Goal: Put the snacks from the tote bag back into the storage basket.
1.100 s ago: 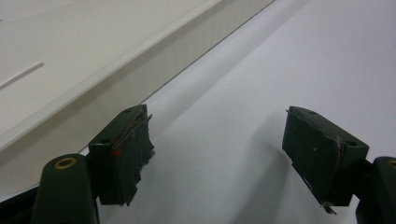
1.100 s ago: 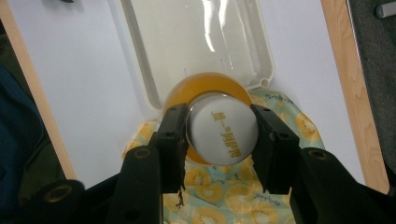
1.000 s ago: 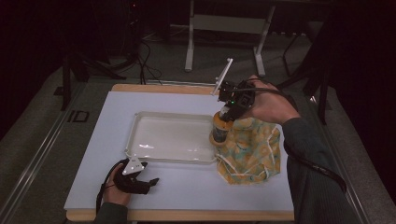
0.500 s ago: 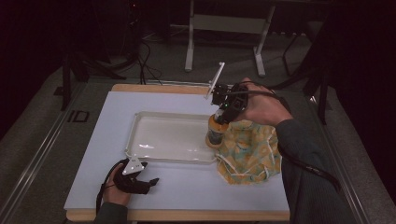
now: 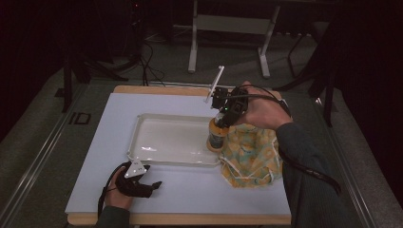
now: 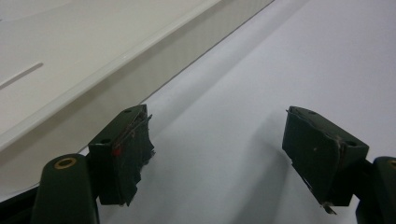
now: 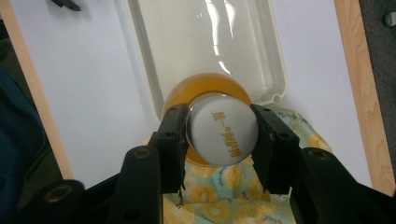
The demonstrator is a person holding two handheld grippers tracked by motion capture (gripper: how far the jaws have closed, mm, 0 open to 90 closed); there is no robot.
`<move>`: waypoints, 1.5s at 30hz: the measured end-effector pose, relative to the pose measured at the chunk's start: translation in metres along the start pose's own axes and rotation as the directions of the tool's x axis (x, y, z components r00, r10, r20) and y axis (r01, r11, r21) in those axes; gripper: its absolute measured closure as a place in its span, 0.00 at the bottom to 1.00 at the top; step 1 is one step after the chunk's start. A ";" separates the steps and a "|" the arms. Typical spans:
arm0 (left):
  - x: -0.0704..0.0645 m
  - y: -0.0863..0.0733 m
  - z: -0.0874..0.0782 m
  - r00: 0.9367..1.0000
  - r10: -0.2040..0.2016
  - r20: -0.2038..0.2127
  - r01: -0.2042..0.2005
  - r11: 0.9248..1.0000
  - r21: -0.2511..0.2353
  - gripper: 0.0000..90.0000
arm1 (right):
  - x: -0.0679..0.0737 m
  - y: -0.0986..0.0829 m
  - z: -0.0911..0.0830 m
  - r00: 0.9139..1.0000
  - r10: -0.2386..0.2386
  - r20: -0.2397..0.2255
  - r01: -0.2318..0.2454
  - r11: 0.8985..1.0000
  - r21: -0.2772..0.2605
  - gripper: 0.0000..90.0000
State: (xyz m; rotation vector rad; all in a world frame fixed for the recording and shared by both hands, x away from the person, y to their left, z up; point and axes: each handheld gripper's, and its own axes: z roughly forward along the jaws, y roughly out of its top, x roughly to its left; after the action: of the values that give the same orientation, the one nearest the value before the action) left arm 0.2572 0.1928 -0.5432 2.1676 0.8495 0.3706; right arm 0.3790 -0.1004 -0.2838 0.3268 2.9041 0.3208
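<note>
Reaching in from the right side of the table, your right forearm angles toward the middle, and your right hand (image 5: 259,111) holds the right gripper (image 7: 219,135) pointing steeply down. The right gripper view looks almost straight down on the load.

The small amber bottle with a white printed cap (image 7: 223,133) stands upright, long axis vertical, cap up toward the gripper camera. It sits at the right end of the shallow white plastic tray (image 5: 157,154), over the tray's rim, just beside the yellow-and-teal fruit-print cloth bag (image 5: 252,156). You cannot tell from these views whether its base touches the tray or hangs just above it.

The right gripper's two black jaws are at a narrow spacing, one pressed on each side of the white cap, clamping the bottle.

Your left hand (image 5: 116,194) rests low near the front edge of the white table surface (image 5: 114,118), in front of the tray's near rim. The left gripper (image 6: 219,154) lies almost flat, pointing along the tabletop beside the tray wall. Its jaws stand wide apart, holding nothing, with bare table between them.
</note>
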 end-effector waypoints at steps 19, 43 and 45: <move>0.000 0.000 0.000 1.000 -0.002 0.001 0.002 1.000 -0.002 0.26 | 0.004 0.006 0.016 1.000 -0.006 -0.016 0.006 1.000 0.001 0.65; 0.000 0.000 0.000 1.000 -0.001 0.002 0.001 1.000 -0.001 0.26 | 0.006 0.013 0.034 1.000 0.010 -0.011 -0.010 1.000 0.000 0.65; 0.000 0.000 0.000 1.000 0.000 0.002 0.000 1.000 -0.001 0.26 | 0.006 0.013 0.036 1.000 0.012 -0.015 -0.012 1.000 -0.001 0.65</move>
State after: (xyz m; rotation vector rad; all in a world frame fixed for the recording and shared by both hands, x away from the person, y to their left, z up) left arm 0.2571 0.1930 -0.5430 2.1665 0.8486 0.3691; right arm 0.3834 -0.0798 -0.3168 0.3431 2.9176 0.3280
